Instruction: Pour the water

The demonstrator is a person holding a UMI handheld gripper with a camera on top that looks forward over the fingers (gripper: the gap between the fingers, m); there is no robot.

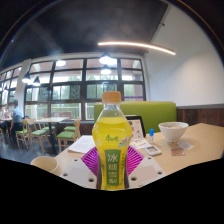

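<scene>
A clear plastic bottle (111, 140) of yellow drink, with an orange cap and a green label, stands upright between my fingers and is lifted above the table. My gripper (112, 166) is shut on the bottle, with a magenta pad (91, 161) pressed against its left side and the other pad (132, 160) against its right. A white bowl (173, 131) sits on the table beyond the fingers, to the right of the bottle.
The pale table (200, 150) carries papers (82, 144) behind the bottle on the left and a flat device (146, 148) near the bowl. A green booth seat (150, 112) stands behind the table. Chairs and tables fill the room by the windows at left.
</scene>
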